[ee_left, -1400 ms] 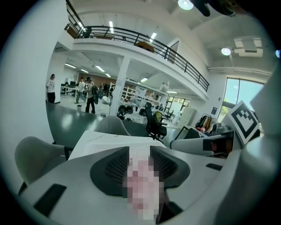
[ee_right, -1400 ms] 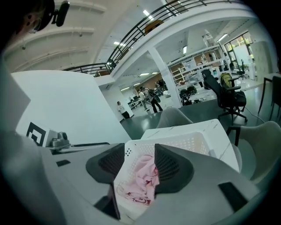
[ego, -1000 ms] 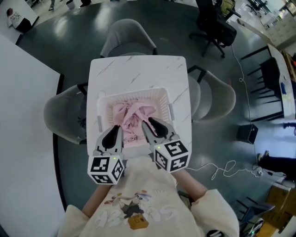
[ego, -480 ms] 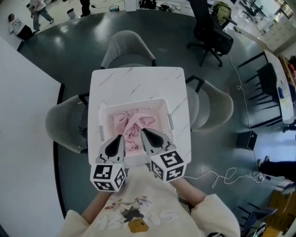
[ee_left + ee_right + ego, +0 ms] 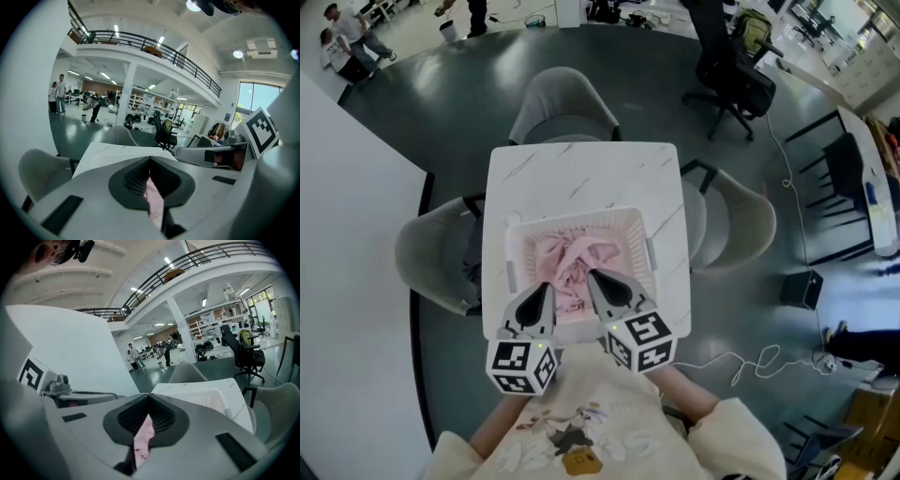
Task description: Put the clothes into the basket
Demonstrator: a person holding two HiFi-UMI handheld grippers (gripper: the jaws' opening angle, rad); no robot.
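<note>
Clothes (image 5: 572, 258) lie in basket (image 5: 581, 217) — under left gripper (image 5: 546, 287), right gripper (image 5: 591, 277) (both closed).

Dark grey polished floor (image 5: 441, 103) beneath a black-railed mezzanine (image 5: 136, 47).
White marble-patterned square table (image 5: 581, 169) ahead of the right gripper (image 5: 591, 277), grey padded chairs (image 5: 558, 98) around.

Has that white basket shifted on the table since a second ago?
No. The basket keeps the same gap to the table's far edge and sides.
</note>
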